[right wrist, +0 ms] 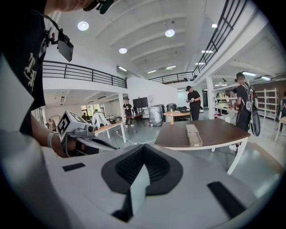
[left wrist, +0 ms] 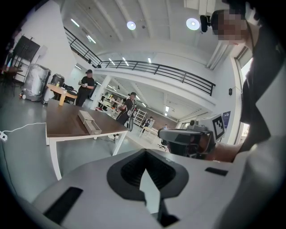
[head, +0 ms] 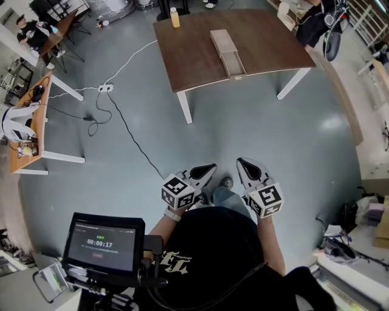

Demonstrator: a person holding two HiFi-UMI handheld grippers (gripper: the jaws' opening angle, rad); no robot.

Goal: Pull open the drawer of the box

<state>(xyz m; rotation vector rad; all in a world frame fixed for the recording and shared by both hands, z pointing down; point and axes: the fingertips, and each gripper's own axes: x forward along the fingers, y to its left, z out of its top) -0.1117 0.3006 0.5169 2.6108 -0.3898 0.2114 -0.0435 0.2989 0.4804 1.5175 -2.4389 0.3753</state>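
The jaws of the left gripper (head: 210, 166) and the right gripper (head: 242, 162) were each pressed together on nothing, both well short of the surface (head: 188, 58). On it lay one box (head: 223, 42), its one drawer (head: 235, 65) drawn out, and one bottle (head: 175, 17) by its far edge.

The tabletop (head: 194, 54) is dark brown on white legs. The box (head: 222, 41) is pale tan and the bottle (head: 175, 17) orange-yellow. The floor (head: 255, 127) is glossy grey-blue. The left tongs (head: 206, 170) and right tongs (head: 245, 164) are light grey with black pads (right wrist: 149, 166), and their marker cubes (head: 180, 192) carry black-and-white squares.
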